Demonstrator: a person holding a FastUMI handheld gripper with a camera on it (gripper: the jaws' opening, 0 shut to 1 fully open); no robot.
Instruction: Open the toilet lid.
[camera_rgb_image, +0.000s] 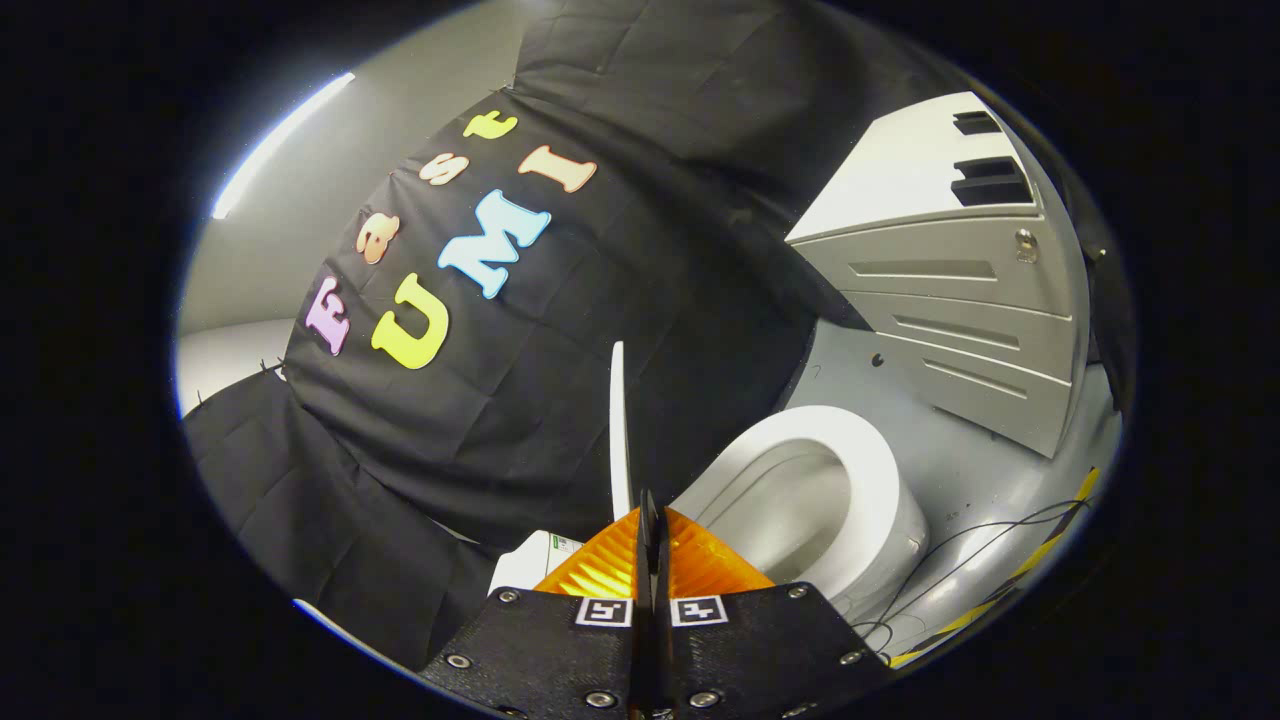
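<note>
The toilet lid (618, 430) stands up on its edge, pinched between both fingers of the gripper (648, 515). Just beside it, the toilet bowl (880, 480) is open, its inside bare and grey.

Claw (648, 520) fingers pressed together, tips pinching a thin upright edge
</note>
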